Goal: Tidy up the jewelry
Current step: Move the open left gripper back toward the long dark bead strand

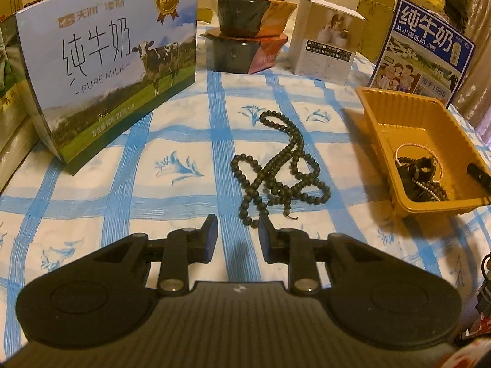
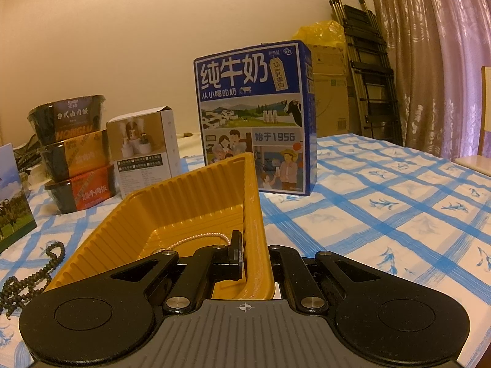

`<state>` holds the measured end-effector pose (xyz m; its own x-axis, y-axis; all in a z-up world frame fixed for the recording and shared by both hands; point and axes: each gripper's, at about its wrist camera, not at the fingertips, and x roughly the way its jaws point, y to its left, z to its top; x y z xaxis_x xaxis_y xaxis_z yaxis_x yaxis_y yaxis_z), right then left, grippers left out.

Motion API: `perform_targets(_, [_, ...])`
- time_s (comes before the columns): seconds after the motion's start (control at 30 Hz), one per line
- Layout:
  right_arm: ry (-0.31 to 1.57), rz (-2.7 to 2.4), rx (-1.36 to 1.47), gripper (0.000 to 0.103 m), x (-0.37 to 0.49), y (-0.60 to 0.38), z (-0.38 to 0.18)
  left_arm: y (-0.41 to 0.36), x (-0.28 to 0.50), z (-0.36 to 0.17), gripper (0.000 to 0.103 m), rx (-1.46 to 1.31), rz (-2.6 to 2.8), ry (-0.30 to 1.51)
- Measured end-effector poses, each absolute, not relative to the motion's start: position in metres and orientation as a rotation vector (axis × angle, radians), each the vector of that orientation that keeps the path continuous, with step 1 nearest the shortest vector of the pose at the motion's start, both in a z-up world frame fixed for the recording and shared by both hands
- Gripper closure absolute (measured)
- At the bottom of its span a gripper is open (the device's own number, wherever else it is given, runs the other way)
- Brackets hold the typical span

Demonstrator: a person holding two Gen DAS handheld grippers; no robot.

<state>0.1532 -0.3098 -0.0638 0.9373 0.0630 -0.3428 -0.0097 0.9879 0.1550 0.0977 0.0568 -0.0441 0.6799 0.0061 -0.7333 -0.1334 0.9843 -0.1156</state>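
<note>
While the left gripper [image 1: 237,236] tilts down over the dark bead necklace [image 1: 279,168] on the checked surface [image 1: 172,141], jaws apart and empty, the right gripper [image 2: 256,253] clamps the yellow tray's [image 2: 196,196] wall beside a "PURE MILK" box [image 1: 107,61].

I count 1 yellow tray [image 1: 380,119] on the checked cloth [image 1: 172,141], and I place everything else from it. Left of the tray lies 1 long string of dark beads [image 1: 276,168]. Inside the tray I see 1 pale thin chain [image 1: 408,148] and some dark pieces that I cannot count. Behind the tray stand 2 milk cartons: 1 dark blue [image 2: 254,116] just behind, 1 light blue [image 1: 110,70] far to the left. Between them are 3 stacked black bowls [image 2: 76,153] and 1 small white box [image 1: 326,46].
</note>
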Motion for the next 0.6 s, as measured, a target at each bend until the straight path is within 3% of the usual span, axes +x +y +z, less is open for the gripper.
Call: perform_targets(0.6, [0.356,0.037,0.153,0.098,0.153,-0.313,-0.067,0.036,0.114,-0.053,0.078,-0.115,0.014,0.823])
